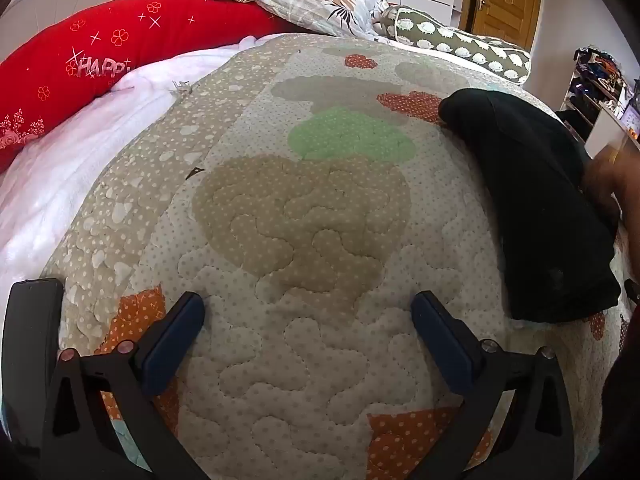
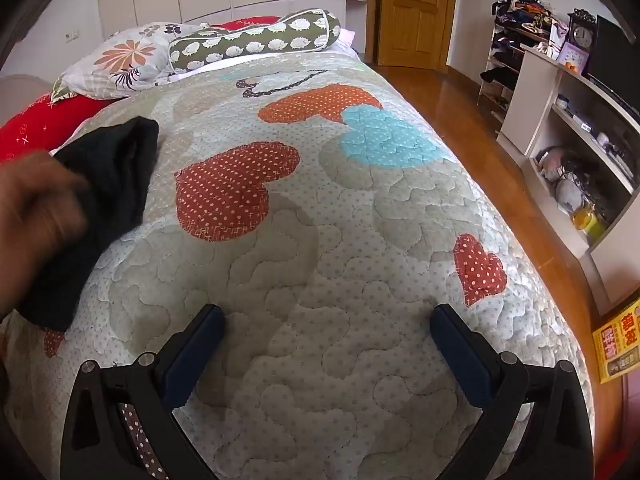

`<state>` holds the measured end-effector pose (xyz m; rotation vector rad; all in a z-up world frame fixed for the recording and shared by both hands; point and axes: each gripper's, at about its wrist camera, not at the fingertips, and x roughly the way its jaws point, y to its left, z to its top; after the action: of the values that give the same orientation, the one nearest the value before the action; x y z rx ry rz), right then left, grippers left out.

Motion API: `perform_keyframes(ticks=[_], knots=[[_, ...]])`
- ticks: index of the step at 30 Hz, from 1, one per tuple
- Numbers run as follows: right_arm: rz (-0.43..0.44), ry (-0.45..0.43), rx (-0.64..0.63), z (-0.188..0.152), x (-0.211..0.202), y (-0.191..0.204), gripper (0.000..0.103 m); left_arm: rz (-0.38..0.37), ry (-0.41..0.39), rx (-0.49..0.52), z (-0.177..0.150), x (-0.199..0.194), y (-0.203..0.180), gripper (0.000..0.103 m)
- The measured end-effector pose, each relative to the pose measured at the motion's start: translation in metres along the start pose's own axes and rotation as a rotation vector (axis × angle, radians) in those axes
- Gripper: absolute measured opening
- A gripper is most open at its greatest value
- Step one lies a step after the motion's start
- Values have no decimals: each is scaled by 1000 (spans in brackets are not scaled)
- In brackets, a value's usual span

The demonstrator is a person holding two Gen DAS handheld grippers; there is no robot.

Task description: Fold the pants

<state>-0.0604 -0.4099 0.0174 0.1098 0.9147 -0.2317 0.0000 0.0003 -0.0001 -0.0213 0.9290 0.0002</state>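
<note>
Both grippers, left and right, gape wide and empty over the quilt; pants lie between them, long axis toward twelve o'clock, at the left's two, the right's ten.

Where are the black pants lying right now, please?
The black pants lie on the quilt, at the right edge of the left wrist view and the left of the right wrist view, between both grippers.

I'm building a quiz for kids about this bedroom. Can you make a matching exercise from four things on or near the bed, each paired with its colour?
Things:
1. pants
2. long pillow with writing
3. door
4. gripper pads

Colours:
A. red
B. dark blue
C. black
D. yellow-brown wood

Pairs: 1-C, 2-A, 3-D, 4-B
</note>
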Motion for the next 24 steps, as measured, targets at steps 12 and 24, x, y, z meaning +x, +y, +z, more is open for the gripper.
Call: perform_keyframes(ticks=[12,24], knots=[[-4,-1,-3,-1,0,0,103,6,-1,5,0,0,0,103],[-4,-1,-3,0,0,1,103,10,0,7,0,0,-1,103]])
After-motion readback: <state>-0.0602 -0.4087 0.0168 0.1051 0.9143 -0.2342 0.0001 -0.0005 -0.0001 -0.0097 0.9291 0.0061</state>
